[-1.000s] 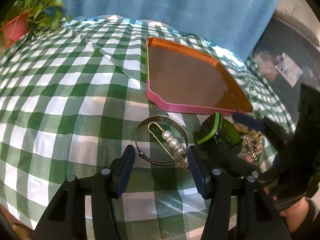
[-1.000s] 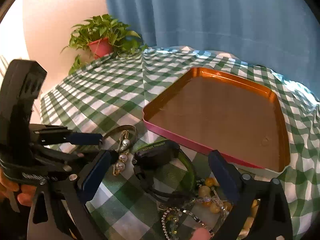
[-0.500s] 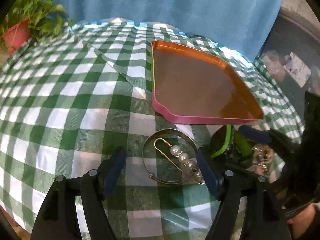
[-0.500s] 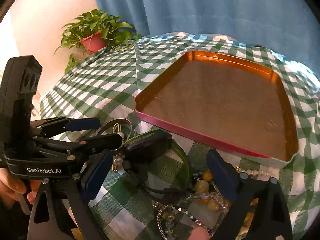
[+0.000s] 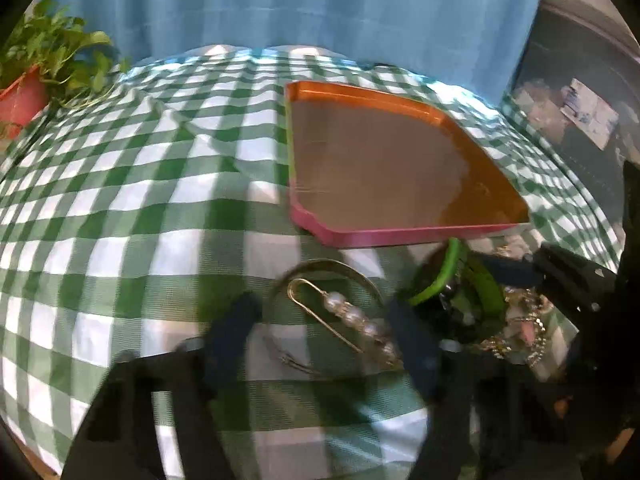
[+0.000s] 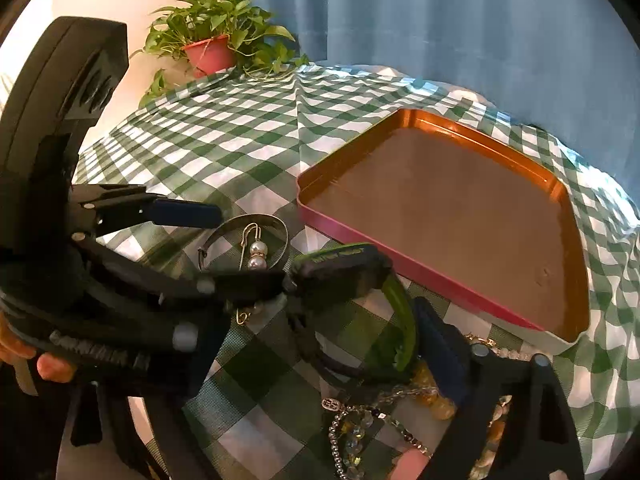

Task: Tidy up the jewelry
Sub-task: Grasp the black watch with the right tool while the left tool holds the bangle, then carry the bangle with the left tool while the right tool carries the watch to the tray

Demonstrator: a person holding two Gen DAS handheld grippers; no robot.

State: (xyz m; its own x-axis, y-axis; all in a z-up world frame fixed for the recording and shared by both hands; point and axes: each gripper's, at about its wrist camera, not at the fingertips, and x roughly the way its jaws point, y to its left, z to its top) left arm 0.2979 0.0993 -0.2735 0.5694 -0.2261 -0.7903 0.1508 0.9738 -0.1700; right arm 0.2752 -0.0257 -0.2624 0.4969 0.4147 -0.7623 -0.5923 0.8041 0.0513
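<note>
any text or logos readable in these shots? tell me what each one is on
White lettering on the left hand-held gripper, along its body: blurred here, not readable.
Pale print on the black-and-green watch: too small and blurred to read.
Square tag on the chain pile: a mark, unreadable.
Nothing else carries text.

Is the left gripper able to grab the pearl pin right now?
Probably yes. The left gripper has just been closing, its fingers either side of the pearl pin. Only the metal bangle encircling it might get caught.
</note>
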